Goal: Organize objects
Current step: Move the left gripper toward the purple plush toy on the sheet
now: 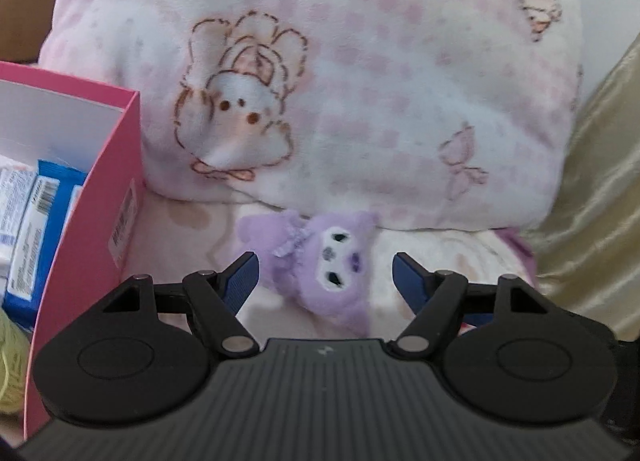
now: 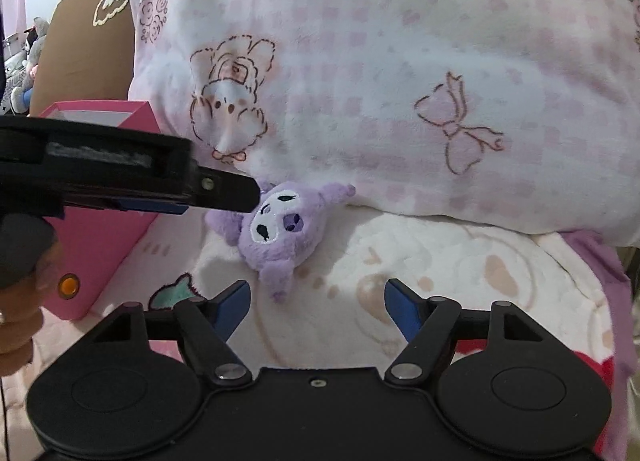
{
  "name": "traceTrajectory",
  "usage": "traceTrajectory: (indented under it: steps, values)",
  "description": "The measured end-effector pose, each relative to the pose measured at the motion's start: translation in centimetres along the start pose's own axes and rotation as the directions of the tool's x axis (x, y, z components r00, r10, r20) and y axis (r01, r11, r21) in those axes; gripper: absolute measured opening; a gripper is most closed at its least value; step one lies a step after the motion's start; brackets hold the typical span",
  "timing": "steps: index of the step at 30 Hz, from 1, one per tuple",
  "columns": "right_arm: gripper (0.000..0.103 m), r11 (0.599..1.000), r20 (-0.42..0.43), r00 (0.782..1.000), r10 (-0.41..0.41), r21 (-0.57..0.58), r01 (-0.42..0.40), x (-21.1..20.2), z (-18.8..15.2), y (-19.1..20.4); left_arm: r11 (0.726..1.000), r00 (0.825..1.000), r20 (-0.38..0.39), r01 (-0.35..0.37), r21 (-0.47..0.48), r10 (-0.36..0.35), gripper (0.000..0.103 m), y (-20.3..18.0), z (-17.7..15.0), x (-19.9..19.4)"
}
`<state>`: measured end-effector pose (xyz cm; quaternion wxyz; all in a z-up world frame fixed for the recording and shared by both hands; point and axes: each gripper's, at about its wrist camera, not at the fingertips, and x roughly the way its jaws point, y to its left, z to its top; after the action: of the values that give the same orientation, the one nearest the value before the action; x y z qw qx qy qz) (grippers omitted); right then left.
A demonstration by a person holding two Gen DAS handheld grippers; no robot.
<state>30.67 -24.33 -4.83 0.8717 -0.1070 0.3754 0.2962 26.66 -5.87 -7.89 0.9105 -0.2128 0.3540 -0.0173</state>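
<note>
A small purple plush toy (image 1: 320, 273) with a white face lies on a cream blanket (image 2: 460, 285), at the foot of a big pink-checked pillow (image 1: 360, 81). My left gripper (image 1: 325, 275) is open, and the toy lies between its blue pads without either pad touching it. In the right wrist view the left gripper (image 2: 240, 197) comes in from the left, with its tip at the plush toy's (image 2: 276, 237) head. My right gripper (image 2: 316, 293) is open and empty, just short of the toy's lower end.
A pink box (image 1: 120, 165) stands to the left, holding blue and white packets (image 1: 44, 221). Gold fabric (image 1: 600, 181) lies on the right. A cardboard box (image 2: 84, 49) stands behind the pink box (image 2: 108, 237). A person's hand (image 2: 16, 321) holds the left gripper.
</note>
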Motion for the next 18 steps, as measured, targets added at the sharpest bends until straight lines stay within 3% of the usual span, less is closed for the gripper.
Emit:
traceTrajectory:
  steps: [4, 8, 13, 16, 18]
  values:
    - [0.079, 1.000, -0.002, 1.000, 0.004, 0.012, -0.004, 0.8, -0.2, -0.1, 0.999, 0.999, -0.014, -0.037, 0.017, 0.037, 0.072, 0.0, 0.0, 1.5]
    - [0.079, 0.997, -0.003, 0.998, 0.063, 0.052, -0.062, 1.6, -0.4, -0.7, 0.987, 0.994, -0.013, -0.103, 0.126, 0.106, 0.072, -0.8, 0.0, 2.8]
    - [0.079, 0.992, 0.030, 0.994, 0.107, 0.058, -0.108, 3.5, -0.4, -0.1, 0.992, 0.995, -0.046, -0.086, 0.097, 0.091, 0.066, 0.1, 0.3, 4.1]
    - [0.078, 0.992, 0.009, 0.995, 0.096, 0.086, -0.096, 5.1, -0.3, -0.1, 0.997, 0.994, -0.081, -0.069, 0.026, 0.070, 0.062, 0.8, 0.5, 4.6]
    - [0.063, 0.994, -0.005, 0.998, 0.062, 0.094, -0.062, 5.6, -0.2, 0.0, 0.998, 0.995, -0.079, -0.061, 0.014, 0.062, 0.055, 0.8, 0.6, 4.4]
